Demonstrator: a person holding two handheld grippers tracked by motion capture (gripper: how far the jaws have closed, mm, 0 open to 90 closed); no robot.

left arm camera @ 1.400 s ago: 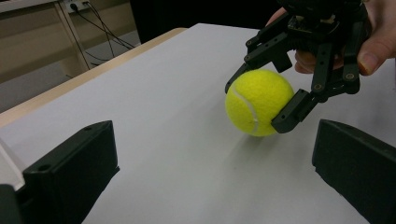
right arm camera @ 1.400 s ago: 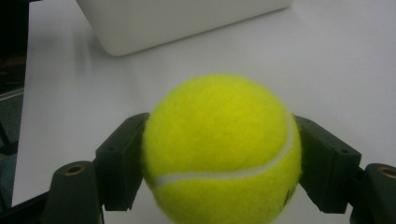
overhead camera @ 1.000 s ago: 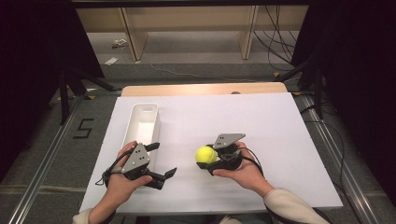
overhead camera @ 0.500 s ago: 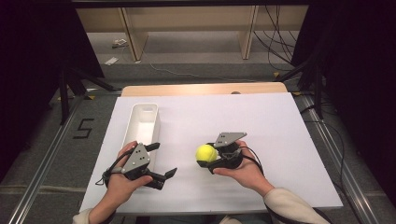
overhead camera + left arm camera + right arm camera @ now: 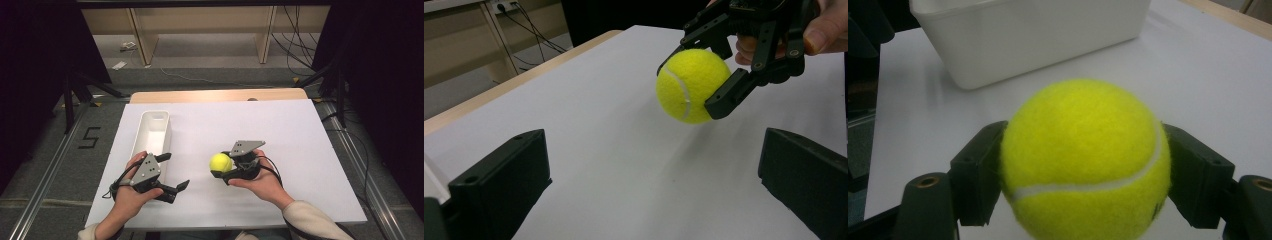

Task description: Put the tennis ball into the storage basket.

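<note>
Between your right gripper's (image 5: 218, 169) jaws sits the ball (image 5: 220, 162), pinched on two opposite sides near its widest part; they are spread just as wide as the ball and clenched on it. From the left gripper view the ball (image 5: 691, 85) looks lifted a little off the desk (image 5: 300, 130), with a faint shadow under it. Your left gripper (image 5: 174, 172) rests by the near end of the bin (image 5: 152, 131), jaws spread wide and grasping nothing, pointed toward the ball.

The likely step is carrying the ball to the bin. Keep the squeeze steady, since felt on a round body can roll out if the grip eases. Raise it enough to pass over the bin's near wall, travel left across the bare desk, and keep clear of your left gripper, which lies close to that path. Centre the ball over the bin's hollow before you release, and let go low so it does not bounce out.
</note>
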